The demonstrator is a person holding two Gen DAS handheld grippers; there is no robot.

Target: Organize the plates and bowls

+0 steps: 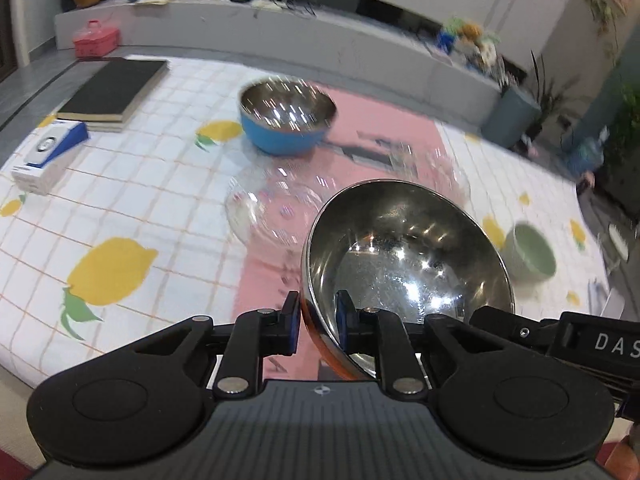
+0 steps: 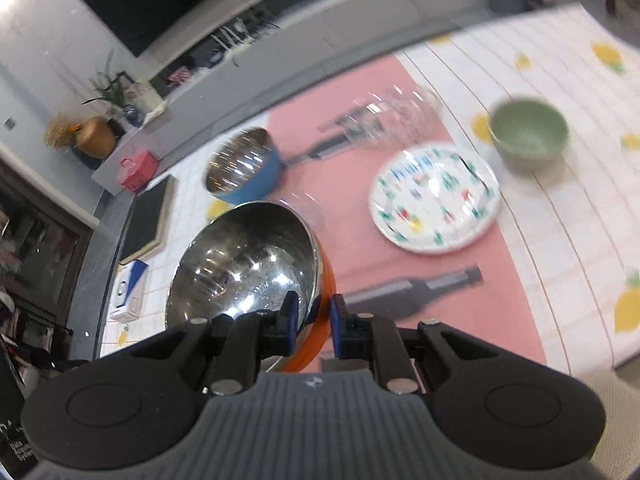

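Two grippers hold one shiny bowl by its rim, up over the table.

The orange bowl [image 1: 404, 264], silver inside, fills the lower middle of the left view; the left gripper [image 1: 318, 326] pinches its rim with narrow jaws, and the right gripper [image 2: 312, 322] pinches the rim too. Behind it sits a blue bowl [image 1: 286, 120], with a clear glass bowl [image 1: 272, 208] between. At the right are a dotted plate [image 2: 434, 200] and a green bowl [image 2: 528, 134] on the lemon tablecloth [image 1: 120, 184].
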